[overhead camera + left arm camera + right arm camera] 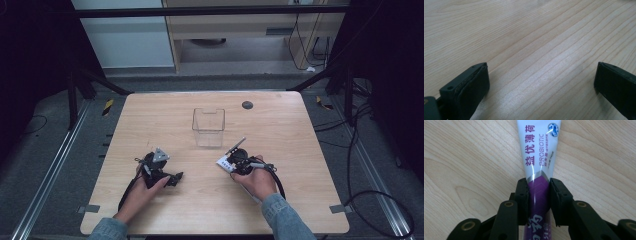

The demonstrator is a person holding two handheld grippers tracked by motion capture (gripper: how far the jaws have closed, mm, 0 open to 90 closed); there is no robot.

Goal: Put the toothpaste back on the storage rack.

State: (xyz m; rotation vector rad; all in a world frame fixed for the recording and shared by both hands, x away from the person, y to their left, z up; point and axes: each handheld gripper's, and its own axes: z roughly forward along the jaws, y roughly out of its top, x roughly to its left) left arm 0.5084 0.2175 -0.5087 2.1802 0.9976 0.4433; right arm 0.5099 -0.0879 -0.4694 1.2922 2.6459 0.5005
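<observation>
Wooden tabletop [280, 200] bore a clear bin [208, 127] just ahead of the right hand-held gripper [538, 192], which was clamped on a purple-and-white toothpaste tube [539, 150] not yet lifted, while the left hand-held gripper [541, 82] rested spread and empty, leaving transfer outstanding.

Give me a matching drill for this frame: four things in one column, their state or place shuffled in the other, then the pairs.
Things:
1. right gripper
2. left gripper
3. clear box
4. dark disc

States or places:
A. jaws wide apart over bare wood
B. standing empty at mid-table
C. lying near the far edge of the table
D. jaws clamped on a white and purple tube

Pairs: 1-D, 2-A, 3-B, 4-C
</observation>
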